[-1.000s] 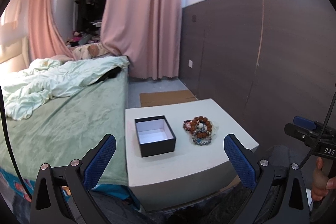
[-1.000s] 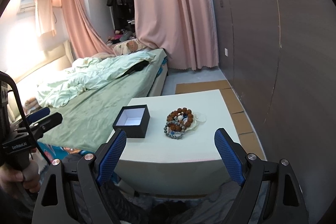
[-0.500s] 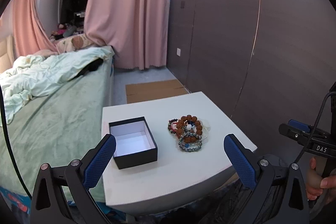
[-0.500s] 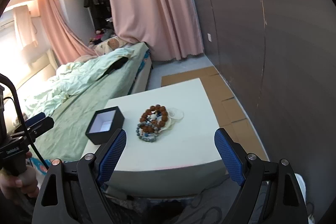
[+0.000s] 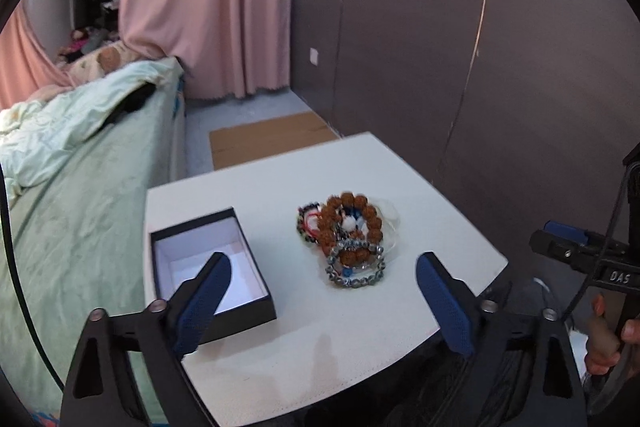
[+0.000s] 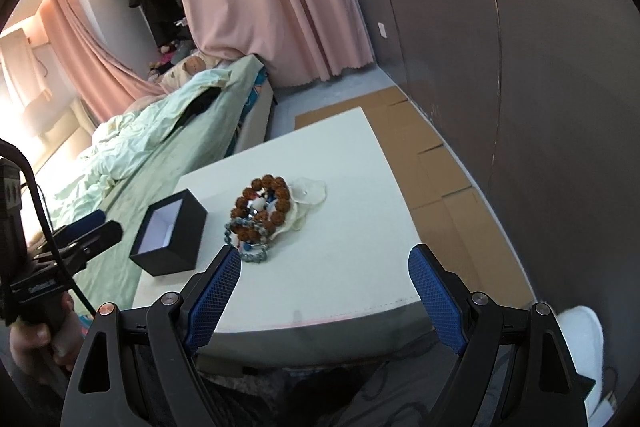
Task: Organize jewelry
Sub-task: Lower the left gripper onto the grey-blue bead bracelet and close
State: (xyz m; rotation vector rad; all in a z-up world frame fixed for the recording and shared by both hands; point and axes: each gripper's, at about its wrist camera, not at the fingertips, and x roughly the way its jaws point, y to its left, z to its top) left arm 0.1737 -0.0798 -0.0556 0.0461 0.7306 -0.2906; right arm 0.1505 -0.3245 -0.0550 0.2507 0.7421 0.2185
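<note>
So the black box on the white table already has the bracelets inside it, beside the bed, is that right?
Not quite: the black box is empty. The left wrist view shows its bare white inside, and the bracelets lie piled on the white table beside it. The bed is alongside.

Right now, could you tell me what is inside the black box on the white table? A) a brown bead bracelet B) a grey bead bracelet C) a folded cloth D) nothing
D: the black box shows only its bare white lining, while the bracelet pile lies beside it on the white table.

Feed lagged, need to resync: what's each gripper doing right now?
Left gripper: open, holding nothing, jaws just narrowed slightly.
Right gripper: open, holding nothing.
</note>
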